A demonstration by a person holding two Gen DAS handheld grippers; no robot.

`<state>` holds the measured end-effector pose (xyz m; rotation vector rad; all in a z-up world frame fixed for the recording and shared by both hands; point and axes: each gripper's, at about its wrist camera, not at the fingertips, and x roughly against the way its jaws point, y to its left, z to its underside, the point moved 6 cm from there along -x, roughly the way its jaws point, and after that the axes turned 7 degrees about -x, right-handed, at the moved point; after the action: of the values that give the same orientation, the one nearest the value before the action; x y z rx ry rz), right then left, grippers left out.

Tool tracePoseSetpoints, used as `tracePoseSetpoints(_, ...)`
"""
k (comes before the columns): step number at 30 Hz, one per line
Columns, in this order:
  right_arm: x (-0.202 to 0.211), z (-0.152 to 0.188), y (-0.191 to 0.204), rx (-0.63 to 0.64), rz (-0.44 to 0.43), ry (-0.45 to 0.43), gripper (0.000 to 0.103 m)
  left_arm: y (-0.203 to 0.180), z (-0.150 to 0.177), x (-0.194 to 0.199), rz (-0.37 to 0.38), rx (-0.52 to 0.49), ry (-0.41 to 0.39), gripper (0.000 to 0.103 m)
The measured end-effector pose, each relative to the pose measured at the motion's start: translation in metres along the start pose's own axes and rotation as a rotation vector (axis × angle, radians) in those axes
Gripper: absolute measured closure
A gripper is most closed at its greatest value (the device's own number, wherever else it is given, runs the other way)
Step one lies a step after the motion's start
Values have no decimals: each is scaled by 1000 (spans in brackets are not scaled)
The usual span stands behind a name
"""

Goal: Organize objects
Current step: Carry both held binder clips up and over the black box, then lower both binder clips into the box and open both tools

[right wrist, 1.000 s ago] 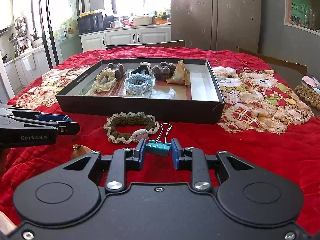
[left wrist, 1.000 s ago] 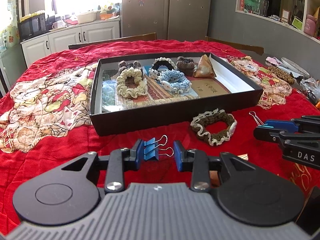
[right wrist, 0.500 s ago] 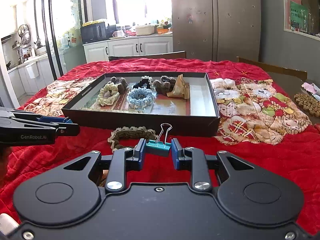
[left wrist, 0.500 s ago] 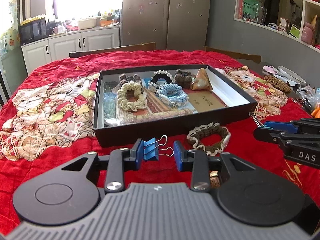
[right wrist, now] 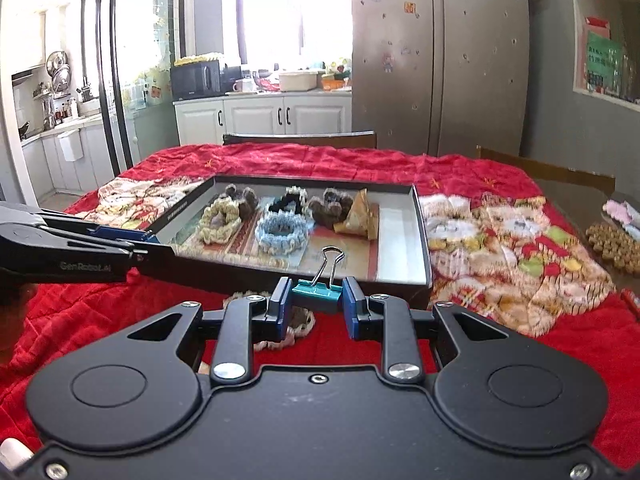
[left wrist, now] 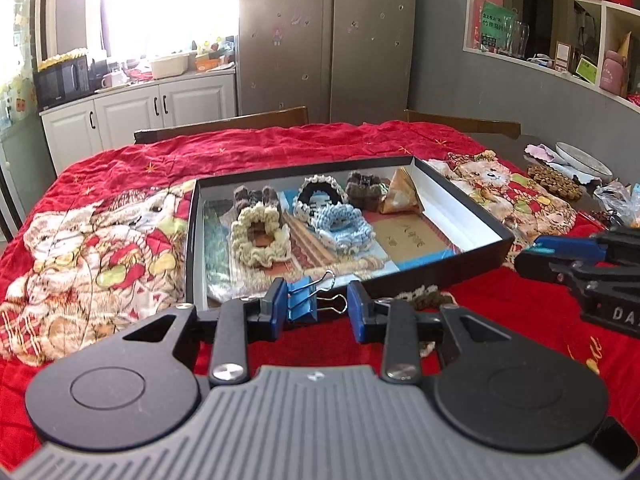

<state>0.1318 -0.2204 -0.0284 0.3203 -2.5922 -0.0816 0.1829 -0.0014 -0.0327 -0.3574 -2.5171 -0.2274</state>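
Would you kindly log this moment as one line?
left claw: blue binder clip against one finger, gap at the other | right claw: holds teal binder clip | black tray: ahead, scrunchies inside
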Motion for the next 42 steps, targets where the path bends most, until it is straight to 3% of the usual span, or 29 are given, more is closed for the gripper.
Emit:
tracePoseSetpoints(16,-24,-47,9,68,-18,-33,77,3,-34,-32,-17,-12,-7,67)
tracePoseSetpoints(42,-131,-43,-7,49,-28,73,77,12,-41,-108,-62,16,66,67)
